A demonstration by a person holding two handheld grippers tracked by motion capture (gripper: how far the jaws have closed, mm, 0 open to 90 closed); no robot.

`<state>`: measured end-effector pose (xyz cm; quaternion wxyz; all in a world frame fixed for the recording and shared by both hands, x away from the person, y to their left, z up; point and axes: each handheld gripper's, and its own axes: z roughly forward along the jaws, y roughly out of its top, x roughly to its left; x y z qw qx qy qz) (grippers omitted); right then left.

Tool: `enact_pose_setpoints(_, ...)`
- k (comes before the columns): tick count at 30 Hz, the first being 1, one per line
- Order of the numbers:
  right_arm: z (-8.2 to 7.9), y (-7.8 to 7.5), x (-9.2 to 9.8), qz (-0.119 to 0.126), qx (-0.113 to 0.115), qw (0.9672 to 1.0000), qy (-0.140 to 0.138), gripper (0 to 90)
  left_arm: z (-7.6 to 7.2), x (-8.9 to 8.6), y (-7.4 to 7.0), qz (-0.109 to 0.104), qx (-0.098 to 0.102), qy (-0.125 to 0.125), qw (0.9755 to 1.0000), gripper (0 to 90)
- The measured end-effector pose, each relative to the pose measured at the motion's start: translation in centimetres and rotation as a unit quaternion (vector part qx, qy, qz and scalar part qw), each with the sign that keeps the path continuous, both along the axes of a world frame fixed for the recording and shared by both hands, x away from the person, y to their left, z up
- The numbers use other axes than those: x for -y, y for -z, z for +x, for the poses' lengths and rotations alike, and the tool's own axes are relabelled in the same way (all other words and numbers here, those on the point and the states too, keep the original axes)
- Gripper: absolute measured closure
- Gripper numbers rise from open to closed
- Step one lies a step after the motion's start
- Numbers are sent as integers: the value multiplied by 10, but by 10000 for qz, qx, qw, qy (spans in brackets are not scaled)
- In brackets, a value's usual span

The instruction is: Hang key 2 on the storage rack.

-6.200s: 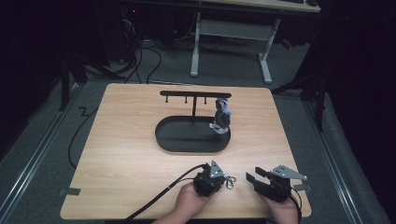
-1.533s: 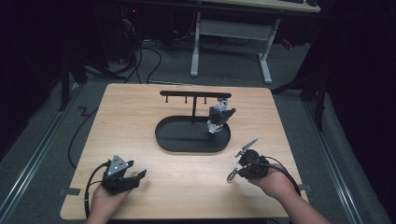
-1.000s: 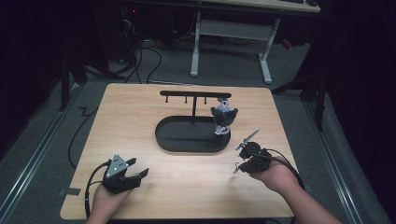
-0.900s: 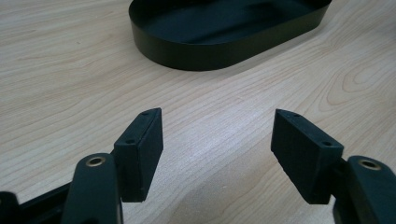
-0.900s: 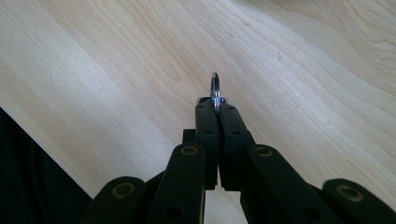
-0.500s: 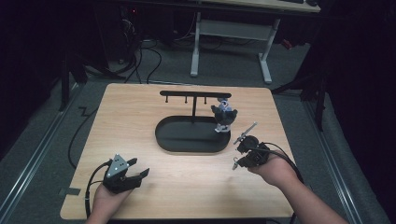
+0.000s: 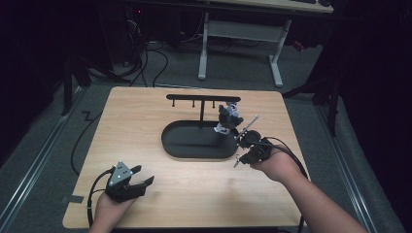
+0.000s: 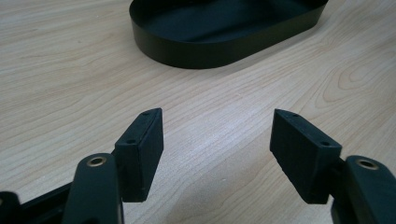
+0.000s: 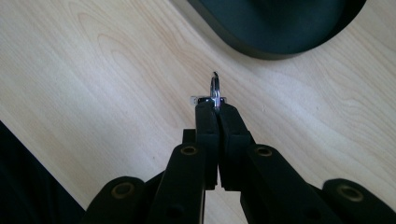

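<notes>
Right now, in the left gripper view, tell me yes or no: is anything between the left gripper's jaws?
No, the left gripper stands open with only bare table showing between its jaws, short of the black tray.

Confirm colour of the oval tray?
Black, the oval tray shows best in the left gripper view.

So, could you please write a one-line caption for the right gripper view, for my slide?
Right gripper, shut on a small metal ring, above the wooden table near the black oval tray.
</notes>
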<state>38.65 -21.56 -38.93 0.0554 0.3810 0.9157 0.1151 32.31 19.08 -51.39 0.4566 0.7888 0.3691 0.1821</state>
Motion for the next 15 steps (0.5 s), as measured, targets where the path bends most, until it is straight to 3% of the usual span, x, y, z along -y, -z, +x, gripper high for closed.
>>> enact_pose_setpoints(15, 22, -12, -28, 33, -3, 9998, -216, 889, -2, -2, -1, 22, 4, -19, 10000, 353)
